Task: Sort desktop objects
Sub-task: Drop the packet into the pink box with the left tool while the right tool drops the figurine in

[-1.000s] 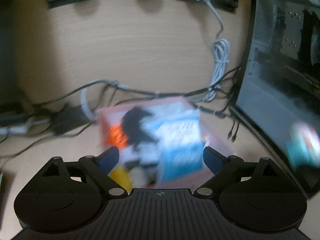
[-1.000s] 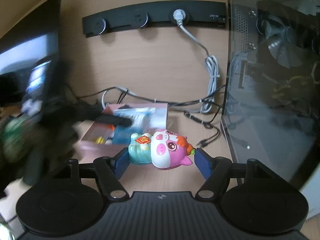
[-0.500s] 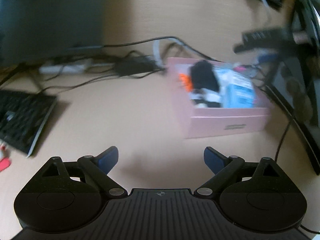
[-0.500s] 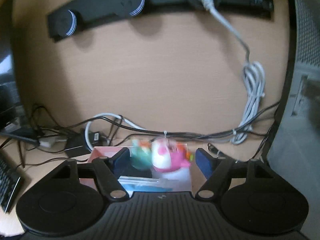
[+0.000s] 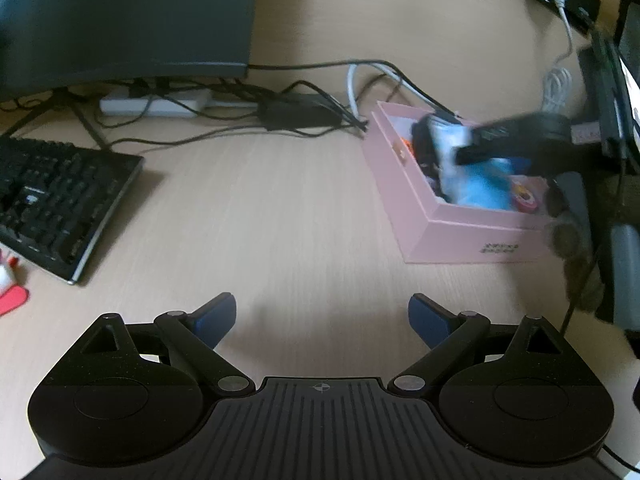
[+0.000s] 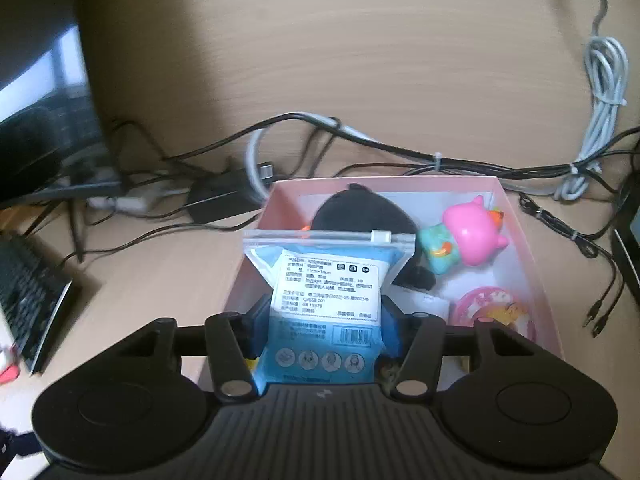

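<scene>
A pink box (image 6: 532, 264) sits on the wooden desk and holds a pink pig toy (image 6: 468, 236), a black object (image 6: 360, 212) and a round pink item (image 6: 492, 308). My right gripper (image 6: 324, 328) is over the box, its jaws closed against the sides of a blue zip-bag packet (image 6: 326, 300). In the left wrist view the pink box (image 5: 460, 236) lies ahead to the right, with the right gripper blurred above it. My left gripper (image 5: 320, 316) is open and empty above bare desk.
A black keyboard (image 5: 52, 196) lies at the left with a monitor (image 5: 120, 16) behind it. Tangled cables and a power strip (image 5: 160, 104) run along the back. A PC case (image 5: 616, 120) stands at the right. A red-and-white object (image 5: 8, 284) lies near the keyboard.
The pig toy has left my right gripper and lies in the box; the gripper now grips the blue packet. My left gripper pulled back and left from the box.
</scene>
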Available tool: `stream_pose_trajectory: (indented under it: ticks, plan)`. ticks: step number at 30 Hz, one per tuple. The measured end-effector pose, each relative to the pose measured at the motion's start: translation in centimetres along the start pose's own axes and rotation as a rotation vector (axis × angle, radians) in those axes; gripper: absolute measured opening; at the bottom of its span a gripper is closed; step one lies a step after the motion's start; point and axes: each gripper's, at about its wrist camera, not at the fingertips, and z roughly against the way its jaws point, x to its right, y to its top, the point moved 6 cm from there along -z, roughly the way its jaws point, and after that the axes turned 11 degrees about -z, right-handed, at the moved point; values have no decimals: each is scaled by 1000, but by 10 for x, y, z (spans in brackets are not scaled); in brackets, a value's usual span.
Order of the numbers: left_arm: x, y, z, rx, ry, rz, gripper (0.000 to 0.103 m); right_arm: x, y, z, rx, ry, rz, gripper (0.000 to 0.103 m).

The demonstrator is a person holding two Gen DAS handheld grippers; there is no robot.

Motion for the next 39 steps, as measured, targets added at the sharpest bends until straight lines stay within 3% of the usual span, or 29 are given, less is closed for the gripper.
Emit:
stream_pose_trajectory:
  ticks: [2, 3, 9, 13, 15, 17, 18, 20, 24, 28, 32, 34, 36, 39]
  plan:
    - [-7, -2, 0, -4, 13, 20, 97, 18, 8, 3, 55, -109, -1, 53]
    - [-11, -5, -2, -10, 17, 32, 97, 26, 12, 4, 71, -119, -3, 53]
    - [-7, -12, -8, -37, -13, 41, 97, 34, 17, -12, -1, -109, -26, 54]
    - [-5, -12, -7, -34, -13, 23, 97, 17, 7, -11, -36, -10, -15, 55]
    - [-9, -12, -7, -34, -2, 33, 97, 15, 4, -6, -31, -14, 26, 57]
    - [-12, -13, -5, -32, 5, 43, 97, 20, 8, 4, -5, -42, 48, 67]
    - [-13, -13, -5, -33, 7, 46, 98, 23, 12, 11, 24, -55, 56, 80]
    - [-15, -15, -5, -39, 9, 54, 98, 30, 23, 28, 98, -65, 50, 89]
    - [-10, -17, -4, -44, -8, 50, 99, 29, 50, 40, 132, -25, 14, 89]
    - [-5, -16, 3, -25, -24, 23, 99, 5, 65, 3, -6, 77, -27, 88]
    - [-11, -17, 14, -11, -13, 32, 99, -9, 60, -53, -146, 13, -14, 81]
    - [-18, -20, 15, -15, 2, 54, 99, -15, 59, -55, -128, -41, 8, 72]
    - [-23, -23, 15, -22, 11, 76, 99, -21, 64, -39, -124, 51, -34, 63]
    - [-23, -21, 14, -24, 5, 83, 99, -19, 72, -20, -182, 242, -143, 61]
